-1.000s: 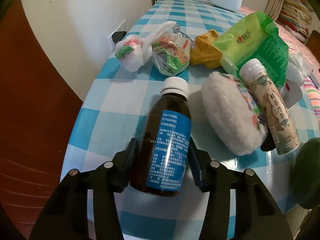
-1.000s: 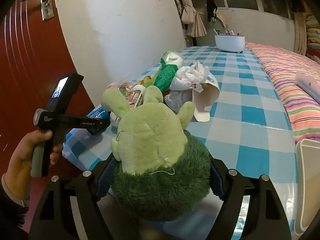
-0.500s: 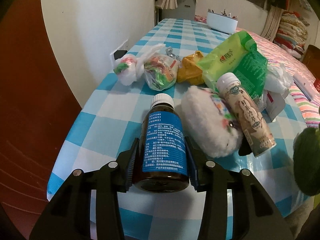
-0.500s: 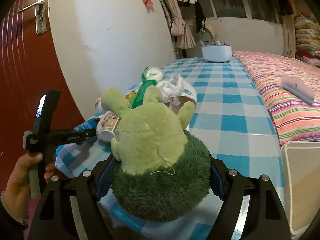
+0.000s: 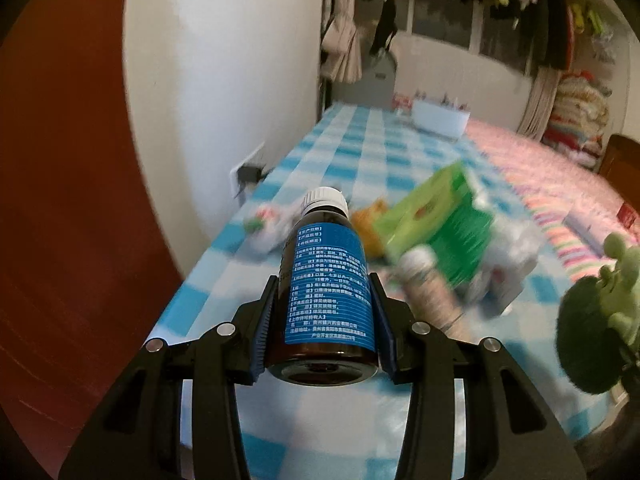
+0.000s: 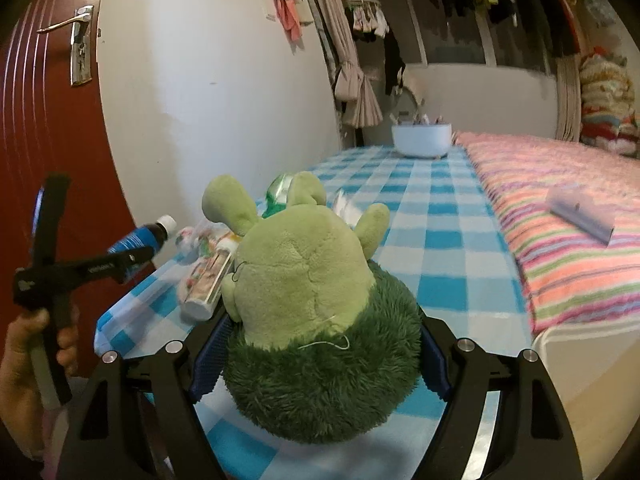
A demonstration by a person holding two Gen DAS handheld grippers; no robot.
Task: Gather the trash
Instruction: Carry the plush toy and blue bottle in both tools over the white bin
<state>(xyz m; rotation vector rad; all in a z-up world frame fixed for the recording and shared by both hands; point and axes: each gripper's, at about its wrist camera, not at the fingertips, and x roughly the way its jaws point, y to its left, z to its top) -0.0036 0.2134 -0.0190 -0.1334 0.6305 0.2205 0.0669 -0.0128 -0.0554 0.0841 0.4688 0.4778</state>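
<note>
**Bottle and plush both held above the checked surface**

The left gripper (image 5: 323,334) pinches a brown medicine bottle (image 5: 326,292) in its fingers, long axis along them, white cap pointing forward and up. The right gripper (image 6: 316,356) clamps a green plush toy (image 6: 316,316) over the surface (image 6: 432,216)

Right gripper (image 6: 316,344): closed on green plush (image 6: 312,320), held above checked table (image 6: 436,240). Left gripper (image 6: 136,258): at far left, in a hand (image 6: 24,344), clamping brown bottle (image 6: 138,238) with blue label, white cap. On table: lying drink bottle (image 6: 210,280), wrappers (image 6: 192,240), white tub (image 6: 422,138) at far end. Striped bedding (image 6: 560,216) to right
</note>
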